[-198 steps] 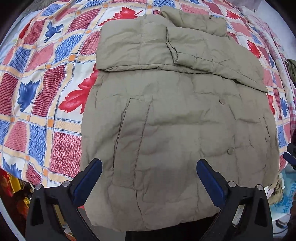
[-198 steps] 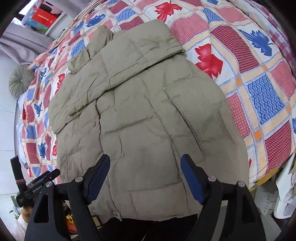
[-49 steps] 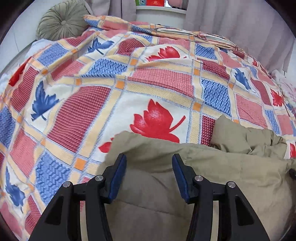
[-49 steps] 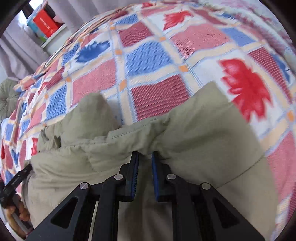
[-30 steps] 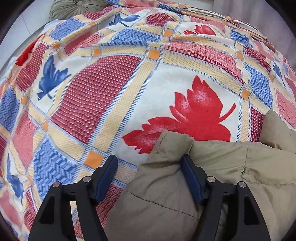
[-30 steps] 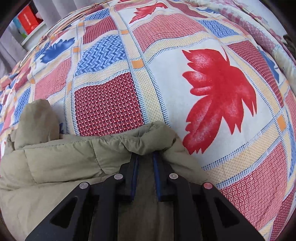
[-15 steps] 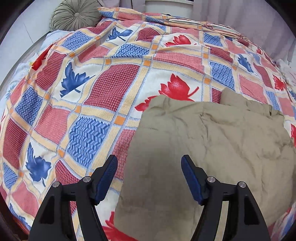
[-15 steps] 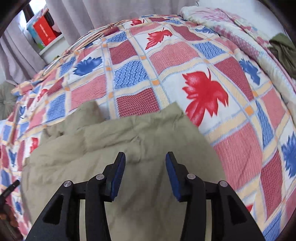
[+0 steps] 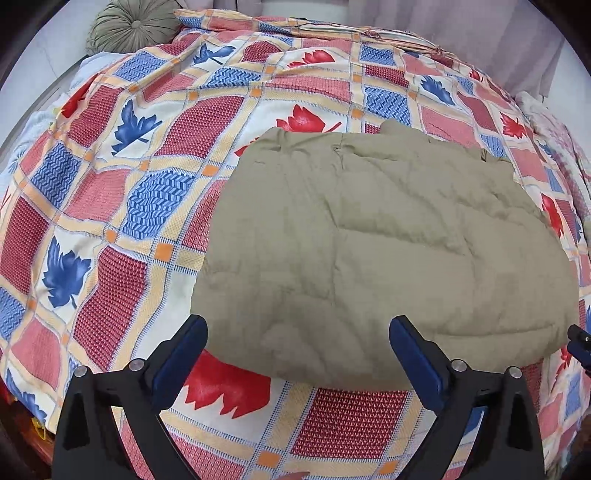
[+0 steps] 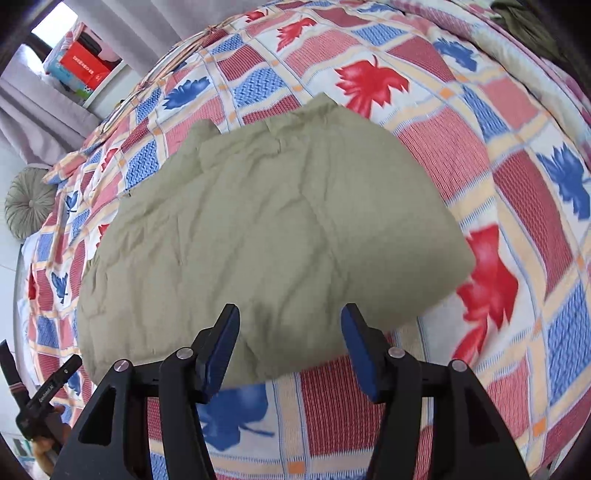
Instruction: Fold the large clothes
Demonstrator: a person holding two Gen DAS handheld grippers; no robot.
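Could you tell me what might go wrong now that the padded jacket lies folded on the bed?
1. The puffy olive jacket lies free; both claws, the left claw and the right claw, are opening with nothing between them, so the fold may spring apart.
2. The collar part sticks out at the far edge, so the bundle may stay uneven.

A bed (image 9: pixel 110 206) carries everything, spread with a patchwork cover of red, blue and cream squares printed with red and blue maple leaves. A khaki padded jacket (image 9: pixel 388 240), folded into a thick block, lies flat on its near middle. At the far left corner rests a round olive pleated cushion (image 9: pixel 135 24), well apart from the jacket.
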